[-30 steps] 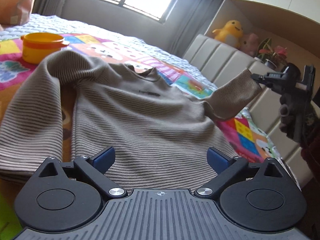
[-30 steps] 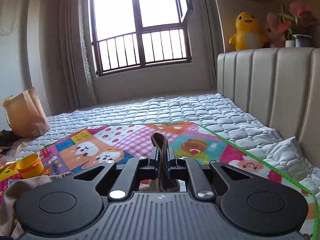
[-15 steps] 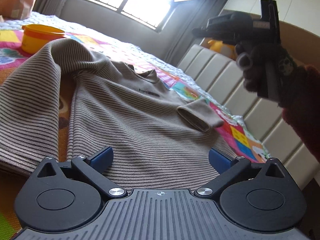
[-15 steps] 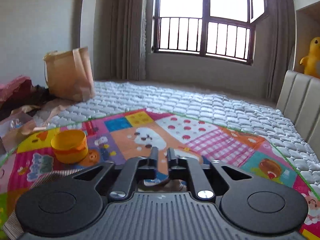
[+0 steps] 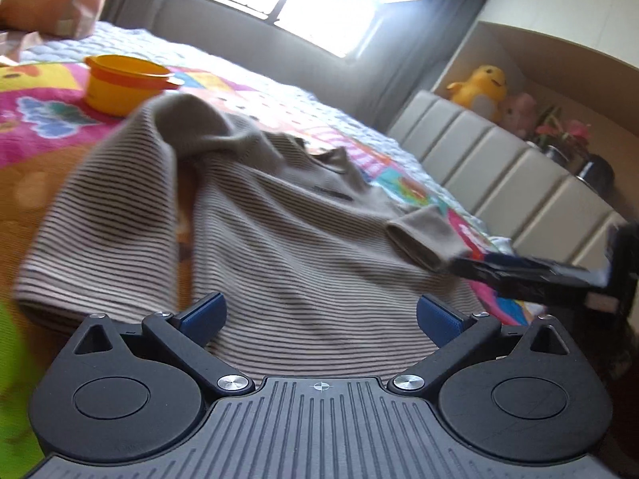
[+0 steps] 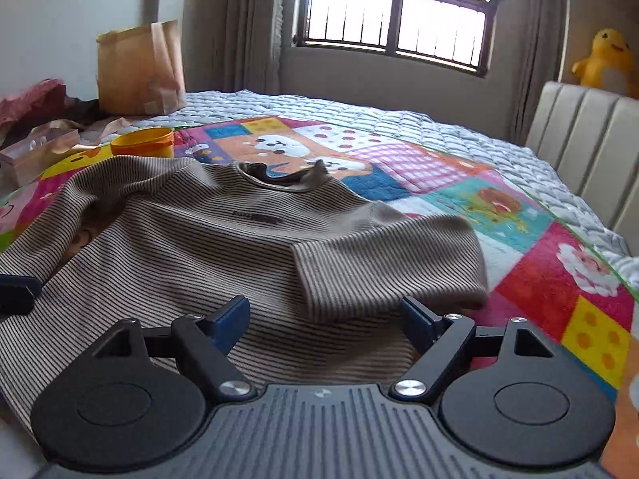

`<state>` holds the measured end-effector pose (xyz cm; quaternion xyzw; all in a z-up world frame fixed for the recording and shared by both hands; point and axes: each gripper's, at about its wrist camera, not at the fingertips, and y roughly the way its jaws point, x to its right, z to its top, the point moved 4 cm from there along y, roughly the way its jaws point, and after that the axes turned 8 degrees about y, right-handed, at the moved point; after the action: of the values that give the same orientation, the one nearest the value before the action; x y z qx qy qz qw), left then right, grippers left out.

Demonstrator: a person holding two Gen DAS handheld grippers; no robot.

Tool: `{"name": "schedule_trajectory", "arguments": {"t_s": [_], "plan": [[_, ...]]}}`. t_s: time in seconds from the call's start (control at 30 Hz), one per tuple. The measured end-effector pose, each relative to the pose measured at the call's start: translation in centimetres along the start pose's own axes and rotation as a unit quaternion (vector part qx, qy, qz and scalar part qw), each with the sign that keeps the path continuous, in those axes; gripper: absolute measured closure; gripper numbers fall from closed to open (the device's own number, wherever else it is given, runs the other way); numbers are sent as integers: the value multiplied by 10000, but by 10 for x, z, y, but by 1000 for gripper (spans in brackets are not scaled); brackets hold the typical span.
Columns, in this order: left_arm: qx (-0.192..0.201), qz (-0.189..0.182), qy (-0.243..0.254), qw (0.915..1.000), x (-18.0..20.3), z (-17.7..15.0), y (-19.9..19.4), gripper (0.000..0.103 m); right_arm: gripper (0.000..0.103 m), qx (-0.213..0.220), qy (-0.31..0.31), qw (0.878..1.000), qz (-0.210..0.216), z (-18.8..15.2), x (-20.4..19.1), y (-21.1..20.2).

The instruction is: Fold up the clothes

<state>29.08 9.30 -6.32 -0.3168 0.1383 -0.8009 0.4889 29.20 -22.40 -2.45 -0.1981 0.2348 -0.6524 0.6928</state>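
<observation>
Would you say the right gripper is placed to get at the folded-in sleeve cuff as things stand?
Probably yes: the right gripper has its jaws opening with nothing between them, and the sleeve cuff lies on the striped sweater just ahead, nothing blocking it.

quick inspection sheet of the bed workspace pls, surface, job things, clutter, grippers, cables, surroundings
surface: colourful patchwork mat over a quilted bed
job's things: striped sweater lying front up, one sleeve folded across the body
clutter: orange cup, paper bag
grippers: left gripper open above the hem; right gripper opening, nothing gripped
cables: nothing seen
surroundings: window, padded headboard, yellow plush duck
</observation>
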Motion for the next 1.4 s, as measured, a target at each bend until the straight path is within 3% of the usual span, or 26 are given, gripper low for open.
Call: {"name": "schedule_trajectory", "arguments": {"t_s": [0.1,0.2,0.27,0.3,0.33,0.4,0.5,0.67,0.8,0.87,0.93,0.97,1.07,1.17,1.2,1.3,1.4], "plan": [[-499,-36,-330,9982,-12,3,11,1,36,-386,669,9969,-160,-18,38,5],[-676,61,-88,9977,-2,-1,18,1,43,-629,1159,9911,203,-44,55,8],[-741,227,87,9970,7,-7,19,5,64,-491,907,9940,353,-52,46,2],[-774,351,204,9962,12,-9,18,15,84,-519,869,9936,507,-52,42,-1],[-807,473,318,9951,16,-12,16,22,90,-565,856,9927,629,-52,38,-4],[-872,626,441,9932,23,-17,11,48,92,-579,655,9936,711,-53,30,-12],[-1011,495,166,9935,23,-28,-9,69,93,-530,526,9938,820,-58,28,-34],[-1351,-47,65,9908,45,-64,-55,71,93,-556,825,9904,958,-83,45,-88],[-1256,-117,22,9920,49,-80,-93,70,93,-728,1067,9875,905,-113,56,-121],[-1048,27,-52,9945,42,-77,-112,66,93,-770,1182,9859,900,-125,57,-131],[-775,334,-180,9963,26,-68,-131,51,93,-740,1252,9855,870,-129,57,-137],[-691,536,-315,9957,16,-64,-138,42,93,-689,1253,9862,834,-129,57,-139],[-540,1138,-894,9880,-19,-55,-151,37,86,-483,1248,9883,730,-125,56,-140],[-451,1393,-1418,9790,-43,-53,-149,35,62,-8,1253,9904,579,-110,58,-142],[-442,1450,-1468,9775,-47,-53,-146,35,50,178,1338,9891,581,-103,60,-142],[-429,1601,-1335,9771,-47,-51,-132,33,39,501,1518,9841,773,-83,62,-133],[-396,1704,-1113,9783,-45,-48,-123,32,23,435,1315,9868,841,-77,54,-110]]}}
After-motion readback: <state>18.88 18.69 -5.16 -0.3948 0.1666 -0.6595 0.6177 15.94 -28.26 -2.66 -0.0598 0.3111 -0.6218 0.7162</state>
